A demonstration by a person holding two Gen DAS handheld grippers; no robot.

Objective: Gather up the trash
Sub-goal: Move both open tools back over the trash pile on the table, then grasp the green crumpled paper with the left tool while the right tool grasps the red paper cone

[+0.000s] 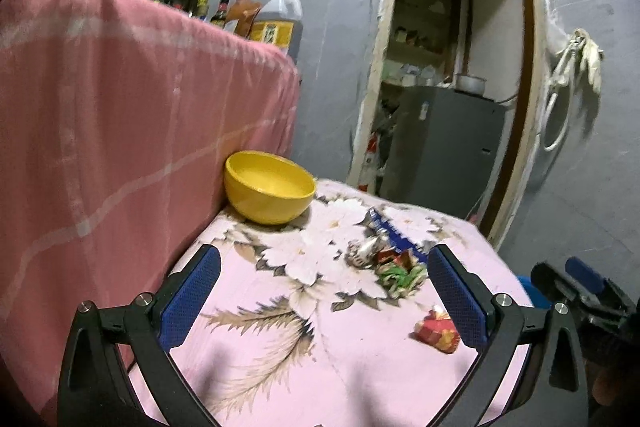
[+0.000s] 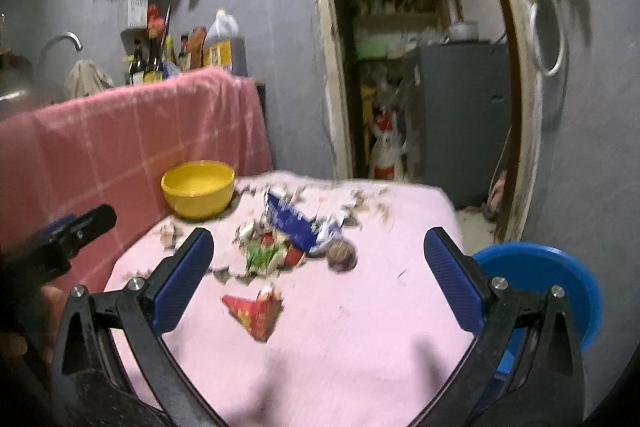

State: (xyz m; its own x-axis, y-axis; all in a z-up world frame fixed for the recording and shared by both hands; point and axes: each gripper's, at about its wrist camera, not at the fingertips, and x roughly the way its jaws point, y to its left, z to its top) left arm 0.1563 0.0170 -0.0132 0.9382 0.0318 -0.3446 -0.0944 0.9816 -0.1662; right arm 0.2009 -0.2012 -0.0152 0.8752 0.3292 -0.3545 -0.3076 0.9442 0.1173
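Trash lies on a pink flowered tablecloth: a red wrapper, a green and red crumpled wrapper, a blue packet and a silvery crumpled piece. A yellow bowl stands at the table's far left. My left gripper is open and empty above the table, short of the pile. My right gripper is open and empty, with the red wrapper between its fingers in view.
A pink checked cloth covers a raised counter on the left, with bottles behind it. A blue round bin sits beside the table's right edge. An open doorway lies beyond the table.
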